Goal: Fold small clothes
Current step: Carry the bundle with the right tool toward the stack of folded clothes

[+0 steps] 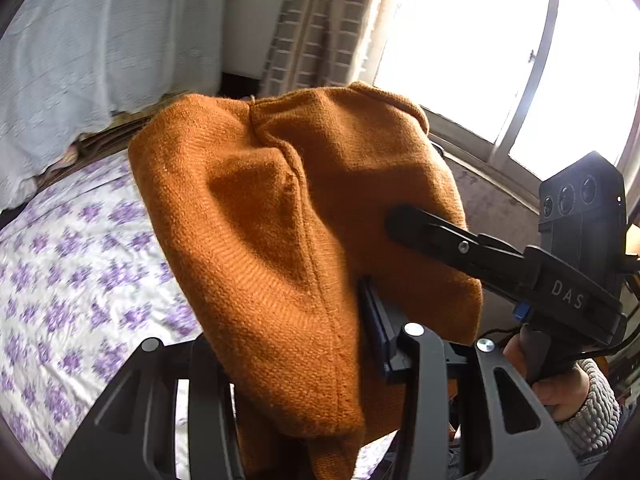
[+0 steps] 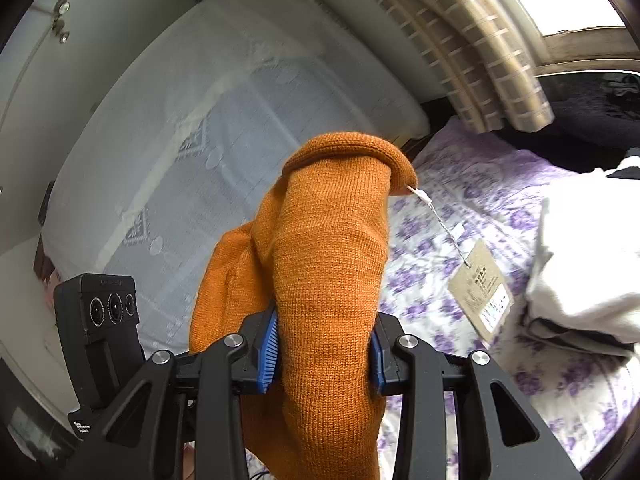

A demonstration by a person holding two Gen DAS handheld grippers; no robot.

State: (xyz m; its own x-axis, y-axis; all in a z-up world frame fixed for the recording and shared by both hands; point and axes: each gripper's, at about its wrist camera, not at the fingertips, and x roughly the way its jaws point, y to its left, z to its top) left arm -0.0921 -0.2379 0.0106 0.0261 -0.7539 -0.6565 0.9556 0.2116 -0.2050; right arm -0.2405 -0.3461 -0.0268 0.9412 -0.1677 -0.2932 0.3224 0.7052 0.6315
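Note:
An orange knit garment [image 1: 280, 208] hangs in the air above the bed, held by both grippers. In the left wrist view it drapes over my left gripper [image 1: 292, 344], which is shut on it. One blue pad [image 1: 374, 320] shows against the cloth and the other finger is hidden under it. My right gripper [image 1: 398, 220] comes in from the right and pinches the garment's far side. In the right wrist view the right gripper [image 2: 324, 354] is shut on a thick fold of the garment [image 2: 332, 248] between its blue pads [image 2: 269, 346]. A paper tag [image 2: 482, 294] dangles from the garment on a string.
Below lies a bed with a purple-flowered sheet [image 1: 60, 264] and a pale blue cover [image 2: 192, 112] at its head. Folded white clothes [image 2: 580, 256] lie on the bed to the right. A curtain [image 1: 316, 28] and a bright window [image 1: 472, 40] stand behind. A hand [image 1: 560, 392] holds the right gripper.

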